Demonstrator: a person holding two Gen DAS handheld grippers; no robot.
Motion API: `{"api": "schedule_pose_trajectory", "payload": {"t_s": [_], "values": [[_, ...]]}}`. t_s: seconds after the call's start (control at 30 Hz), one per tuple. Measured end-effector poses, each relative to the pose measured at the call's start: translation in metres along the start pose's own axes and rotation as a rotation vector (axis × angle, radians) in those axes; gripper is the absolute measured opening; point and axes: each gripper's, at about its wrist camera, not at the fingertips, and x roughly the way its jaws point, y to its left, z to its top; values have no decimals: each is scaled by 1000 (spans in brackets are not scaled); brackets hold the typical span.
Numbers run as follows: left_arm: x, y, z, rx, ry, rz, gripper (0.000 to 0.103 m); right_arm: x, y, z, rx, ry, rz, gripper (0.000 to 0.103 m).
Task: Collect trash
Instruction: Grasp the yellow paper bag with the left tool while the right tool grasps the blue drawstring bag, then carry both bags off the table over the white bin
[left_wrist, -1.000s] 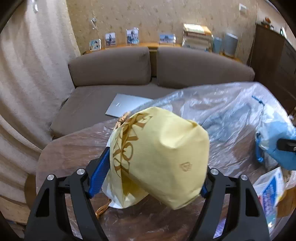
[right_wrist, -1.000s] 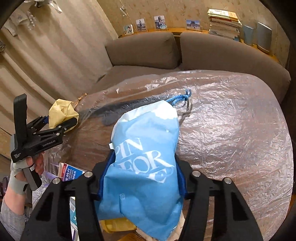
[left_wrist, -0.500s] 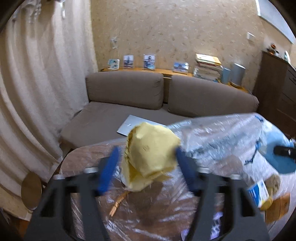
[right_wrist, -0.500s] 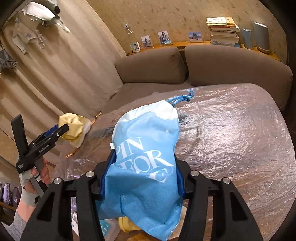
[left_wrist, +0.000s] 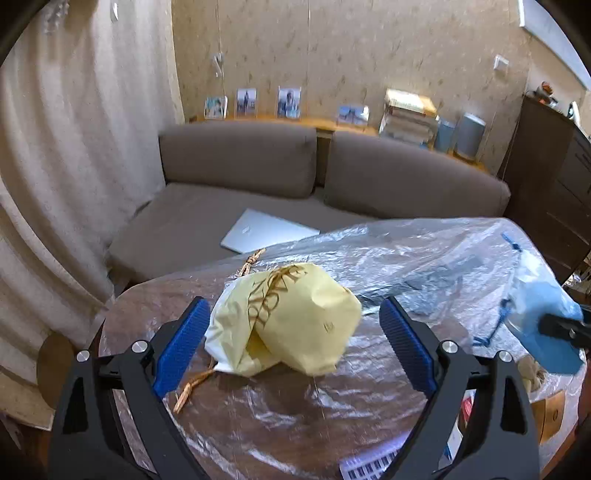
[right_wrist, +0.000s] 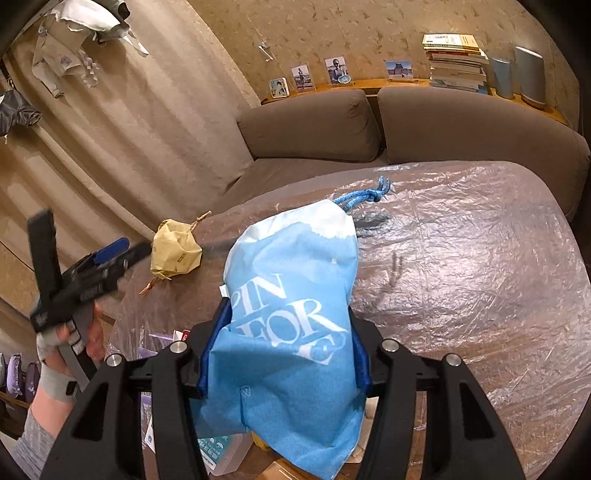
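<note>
Blue bag's (right_wrist: 291, 332) bottom is cut off by the frame edge; its print is only partly readable. R gripper (right_wrist: 284, 354) angled down, clamped on the bag, long axis running away, drawstring end far. L gripper (left_wrist: 291, 339) jaws opening, pads clear of the crumpled yellow bag (left_wrist: 284, 325) lying on the plastic-covered table (right_wrist: 461, 277).

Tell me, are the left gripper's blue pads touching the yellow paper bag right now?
Apart. In the left wrist view the left gripper is opening, and table shows between the right pad and the yellow paper bag; the left pad has a thin gap.
</note>
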Motion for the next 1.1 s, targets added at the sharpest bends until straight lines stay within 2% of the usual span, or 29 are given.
{"api": "schedule_pose_trajectory", "payload": {"t_s": [0.17,0.2,0.27,0.3,0.4,0.5,0.73,0.9,1.1], "values": [[43,-12,-2,58,126,25,94,5,3,0,1,7,16,55],[50,-14,-4,67,143,44,88,6,4,0,-1,9,15,55],[56,-12,-12,57,145,38,74,7,5,0,1,11,17,55],[55,-8,-13,31,139,21,55,7,4,-1,2,10,19,55],[42,4,-15,-16,103,-24,44,4,-3,-2,1,10,21,55],[27,11,-16,-20,57,-3,42,2,-6,-6,5,2,18,55],[-34,32,-22,-105,-120,19,42,-14,-7,-6,11,-43,49,55],[-65,29,-37,-122,-137,-28,42,-29,-3,-9,-3,-51,87,55],[-99,5,-74,-95,-133,-60,42,-46,9,-29,-34,-45,105,55]]}}
